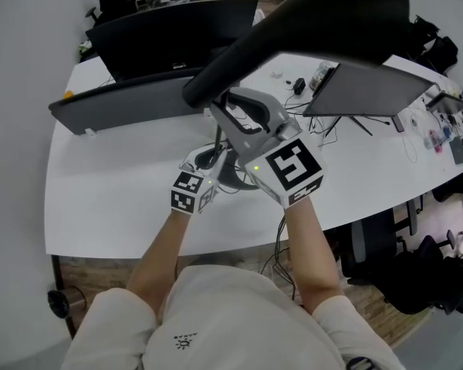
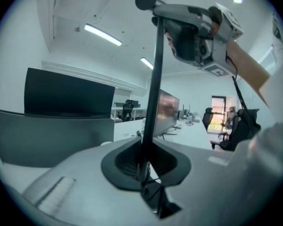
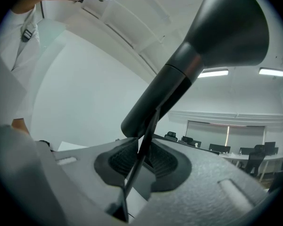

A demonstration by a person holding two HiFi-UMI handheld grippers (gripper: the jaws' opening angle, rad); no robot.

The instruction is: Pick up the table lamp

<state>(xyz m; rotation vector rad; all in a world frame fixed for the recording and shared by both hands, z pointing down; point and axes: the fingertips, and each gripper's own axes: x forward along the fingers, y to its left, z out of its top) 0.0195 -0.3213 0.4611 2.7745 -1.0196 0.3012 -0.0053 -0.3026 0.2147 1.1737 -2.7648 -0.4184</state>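
lamp [image 1: 316, 14] stem [image 2: 153, 79] is pinched tight in both, left gripper [image 2: 144, 171] low down, right gripper [image 3: 137, 166] higher, just under the shade [image 3: 226, 27]

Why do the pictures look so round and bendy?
Left gripper view: wide lens rounds everything, corners go dark, the ceiling light glows white, near jaws look fuzzy. Right gripper view: same bend; the table lamp looms huge. Head view: the table curves.

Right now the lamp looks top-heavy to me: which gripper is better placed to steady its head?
Probably the right gripper: it is shut on the stem just below the head. The left gripper is shut on the same stem lower down, farther from the head.
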